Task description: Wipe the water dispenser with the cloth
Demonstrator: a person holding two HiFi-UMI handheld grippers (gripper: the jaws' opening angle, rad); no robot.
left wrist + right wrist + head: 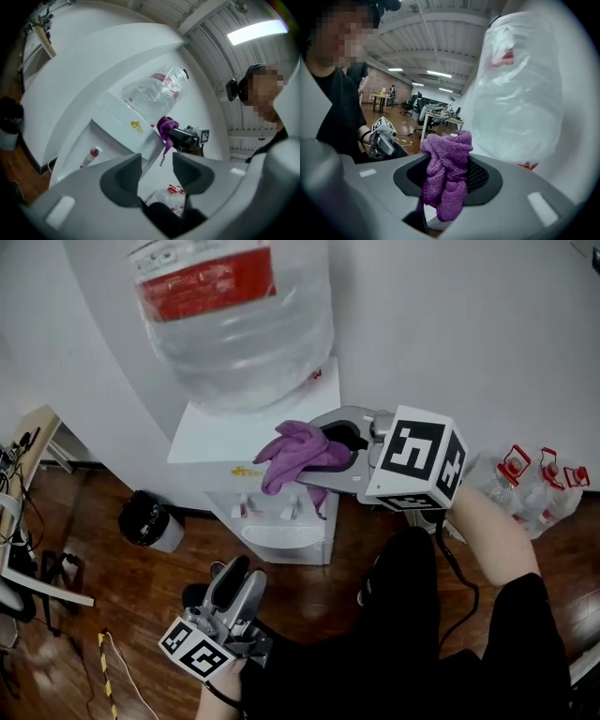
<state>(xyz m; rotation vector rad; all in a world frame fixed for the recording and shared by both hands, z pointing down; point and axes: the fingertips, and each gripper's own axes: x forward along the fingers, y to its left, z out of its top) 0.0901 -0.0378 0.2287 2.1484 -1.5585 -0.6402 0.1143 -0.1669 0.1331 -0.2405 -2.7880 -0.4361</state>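
Clamping the purple cloth (298, 454) tight, the right gripper (339, 448) is holding it at the near right corner of the water dispenser (234, 432) top, beside the bottle (234, 324). It is looking soft, light and floppy, best pinched mid-bunch. Down low, the left gripper (232, 585) is hanging with jaws apart, empty. The bottle is crowding the far side; open room is lying to the right

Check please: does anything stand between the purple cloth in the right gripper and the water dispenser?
Nothing visible does. The right gripper holds the purple cloth close to the water dispenser, at its white top, beside the bottle. The left gripper is low, open, away.
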